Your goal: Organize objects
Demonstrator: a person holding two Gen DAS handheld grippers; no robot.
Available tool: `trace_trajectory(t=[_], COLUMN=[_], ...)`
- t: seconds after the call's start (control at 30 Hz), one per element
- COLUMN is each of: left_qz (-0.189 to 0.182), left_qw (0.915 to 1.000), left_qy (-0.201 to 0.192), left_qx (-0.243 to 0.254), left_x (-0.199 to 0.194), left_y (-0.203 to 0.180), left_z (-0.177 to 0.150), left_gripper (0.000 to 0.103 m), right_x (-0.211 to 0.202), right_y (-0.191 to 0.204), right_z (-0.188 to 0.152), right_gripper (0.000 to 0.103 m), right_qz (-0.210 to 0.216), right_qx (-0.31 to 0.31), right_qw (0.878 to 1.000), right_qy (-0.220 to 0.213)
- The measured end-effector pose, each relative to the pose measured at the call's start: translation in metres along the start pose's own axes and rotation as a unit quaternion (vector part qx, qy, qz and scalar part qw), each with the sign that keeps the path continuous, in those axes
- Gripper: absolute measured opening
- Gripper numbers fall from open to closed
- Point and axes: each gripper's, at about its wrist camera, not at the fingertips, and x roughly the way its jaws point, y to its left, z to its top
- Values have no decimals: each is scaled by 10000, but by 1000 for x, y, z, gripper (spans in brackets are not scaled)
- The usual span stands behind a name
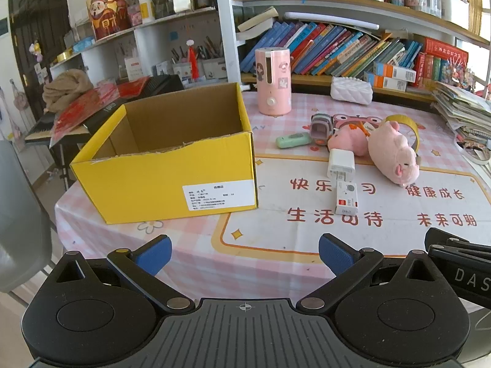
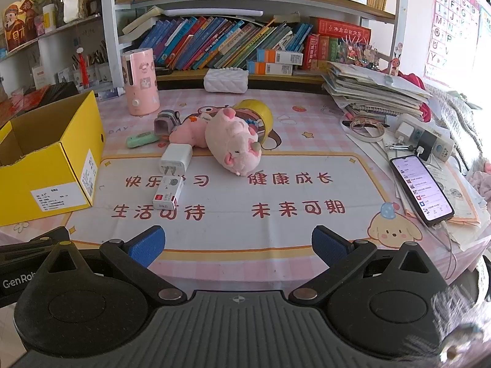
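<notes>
An open, empty yellow cardboard box (image 1: 172, 165) stands at the table's left; it also shows in the right wrist view (image 2: 46, 165). Right of it lie a pink plush pig (image 1: 391, 153) (image 2: 233, 144), a smaller pink plush (image 1: 346, 141), a white charger (image 1: 340, 165) (image 2: 176, 159), a small white-and-red box (image 1: 346, 197) (image 2: 167, 196), a green remote (image 1: 293, 139) (image 2: 141, 139), a grey toy (image 1: 320, 127) and a yellow tape roll (image 2: 257, 113). My left gripper (image 1: 244, 253) is open and empty near the front edge. My right gripper (image 2: 237, 245) is open and empty beside it.
A pink cylinder appliance (image 1: 273, 81) and a white quilted pouch (image 1: 351, 90) stand at the back before the bookshelf. A paper stack (image 2: 374, 95), power strip (image 2: 429, 141) and a lit phone (image 2: 420, 188) on its cable lie at the right.
</notes>
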Motion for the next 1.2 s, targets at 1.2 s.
trace_trajectory(t=[1.2], left_qz=[40], left_qw=[9999], left_qy=[102], left_qx=[70], left_x=[5], left_y=[-2], left_z=[-1], left_gripper=[102], right_x=[6], right_y=[0], right_z=[-4], right_gripper=[103], right_qz=[35], right_qx=[41], right_qw=[9999], right_qy=[139])
